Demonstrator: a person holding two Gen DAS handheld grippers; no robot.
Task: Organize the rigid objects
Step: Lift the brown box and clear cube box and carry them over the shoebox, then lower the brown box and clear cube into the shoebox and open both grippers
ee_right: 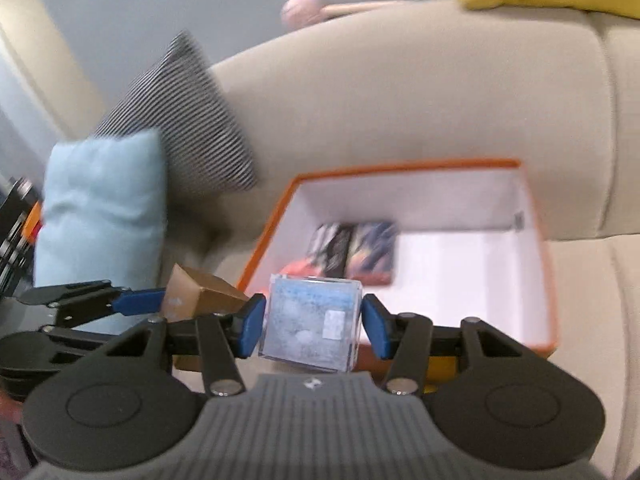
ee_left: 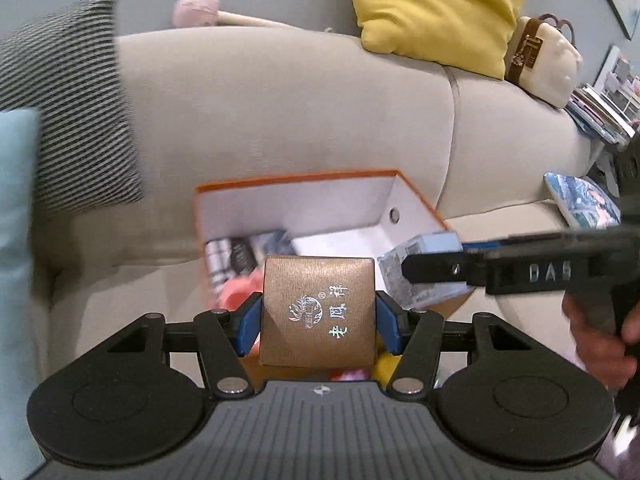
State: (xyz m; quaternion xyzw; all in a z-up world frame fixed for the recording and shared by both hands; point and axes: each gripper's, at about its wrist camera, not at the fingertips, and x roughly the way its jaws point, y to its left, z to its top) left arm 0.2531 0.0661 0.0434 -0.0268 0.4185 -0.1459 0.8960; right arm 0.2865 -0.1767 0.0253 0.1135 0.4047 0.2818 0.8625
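While each tool grips a box, the orange bin [ee_right: 536,216] holds booklets [ee_right: 354,252].

The left gripper [ee_left: 318,318] points forward, its two blue fingers [ee_left: 249,326] closed against opposite sides of a brown box [ee_left: 318,312] held level between them. The right gripper [ee_right: 314,326] likewise has its blue fingers [ee_right: 252,330] clamped on a pale blue box [ee_right: 312,322]. In the left wrist view it reaches in sideways from the right edge, with the person's hand [ee_left: 600,340] wrapped around its handle.
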